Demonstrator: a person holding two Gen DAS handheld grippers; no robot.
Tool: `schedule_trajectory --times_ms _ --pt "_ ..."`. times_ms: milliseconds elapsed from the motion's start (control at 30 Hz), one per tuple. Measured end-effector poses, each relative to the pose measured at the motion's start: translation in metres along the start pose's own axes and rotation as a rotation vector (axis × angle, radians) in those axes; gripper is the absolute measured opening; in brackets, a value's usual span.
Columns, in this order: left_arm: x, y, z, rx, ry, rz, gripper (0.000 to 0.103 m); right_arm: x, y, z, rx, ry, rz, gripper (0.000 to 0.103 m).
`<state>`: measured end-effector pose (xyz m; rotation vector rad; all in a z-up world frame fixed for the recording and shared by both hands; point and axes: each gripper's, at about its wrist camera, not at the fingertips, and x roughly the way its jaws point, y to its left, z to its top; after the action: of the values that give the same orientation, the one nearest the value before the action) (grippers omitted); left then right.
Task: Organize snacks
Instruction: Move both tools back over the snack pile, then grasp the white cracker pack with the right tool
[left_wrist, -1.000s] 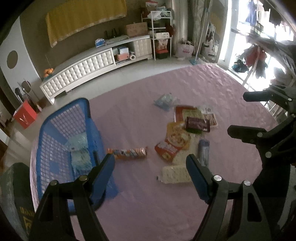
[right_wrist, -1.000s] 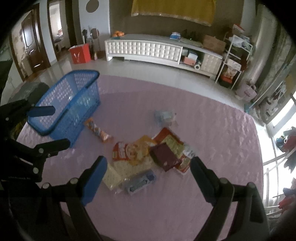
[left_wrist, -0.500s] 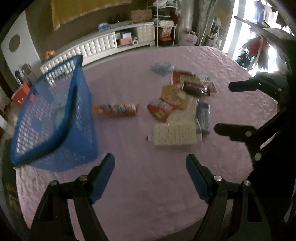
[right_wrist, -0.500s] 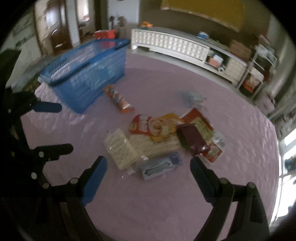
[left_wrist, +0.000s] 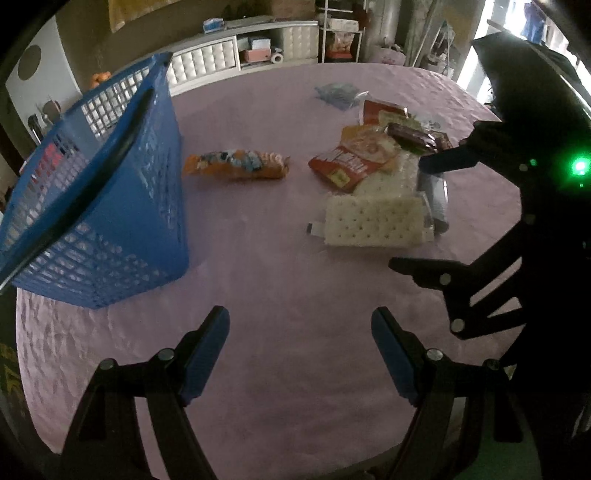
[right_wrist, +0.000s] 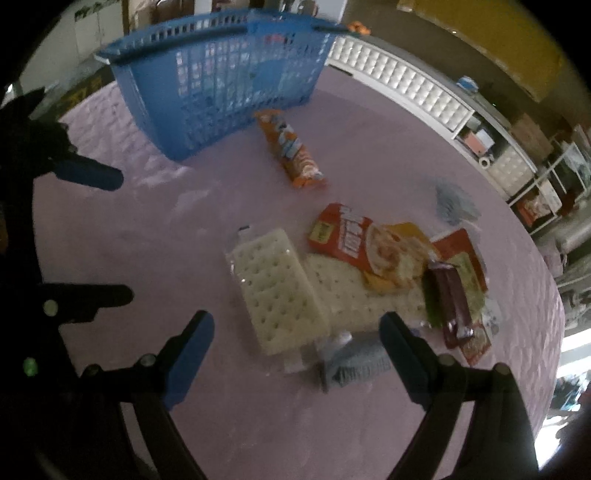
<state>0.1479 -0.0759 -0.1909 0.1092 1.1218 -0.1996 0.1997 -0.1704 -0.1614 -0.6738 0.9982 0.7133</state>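
Both my pairs of fingers are spread wide with nothing between them. My right gripper (right_wrist: 295, 350) has come down over the snack pile since a second ago, so the packets now fill the middle of its view — I judge a pick is close. Between its fingers lies the cracker pack (right_wrist: 279, 291), long axis running from upper left to lower right of the frame, with the grey-blue packet (right_wrist: 354, 360) just beside it at lower right. My left gripper (left_wrist: 299, 354) has dropped over bare purple bench (left_wrist: 295, 280). Further off, the orange biscuit roll (right_wrist: 290, 149) points toward the blue basket (right_wrist: 221, 70), upper left.
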Motion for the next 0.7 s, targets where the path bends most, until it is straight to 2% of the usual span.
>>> schedule_trajectory --times_ms 200,233,300,333,367,467,600,700 --pt "0.01 0.004 -0.003 0.01 0.026 0.015 0.077 0.016 0.001 0.01 -0.053 0.014 0.025 0.093" --pt "0.014 0.003 0.0 0.013 0.029 0.019 0.077 0.018 0.003 0.01 -0.069 0.015 0.039 0.091" --pt "0.014 0.005 -0.001 0.016 0.031 0.023 0.077 0.023 0.007 0.009 -0.103 0.029 0.045 0.082" --pt "0.014 0.005 -0.001 0.016 0.028 0.024 0.077 0.02 0.007 0.008 -0.109 0.006 0.044 0.078" --pt "0.014 0.005 -0.002 0.014 0.026 0.022 0.077 0.02 0.007 0.007 -0.116 0.007 0.049 0.077" --pt "0.013 0.007 -0.002 0.0 0.024 0.012 0.077 0.015 0.006 0.004 -0.126 -0.014 0.015 0.054" --pt "0.007 0.008 0.002 -0.003 0.026 -0.015 0.077 0.009 -0.003 -0.003 -0.044 -0.03 0.036 0.051" --pt "0.003 0.003 0.011 0.028 0.013 -0.008 0.077 0.0 -0.019 -0.011 0.054 -0.046 0.022 0.05"
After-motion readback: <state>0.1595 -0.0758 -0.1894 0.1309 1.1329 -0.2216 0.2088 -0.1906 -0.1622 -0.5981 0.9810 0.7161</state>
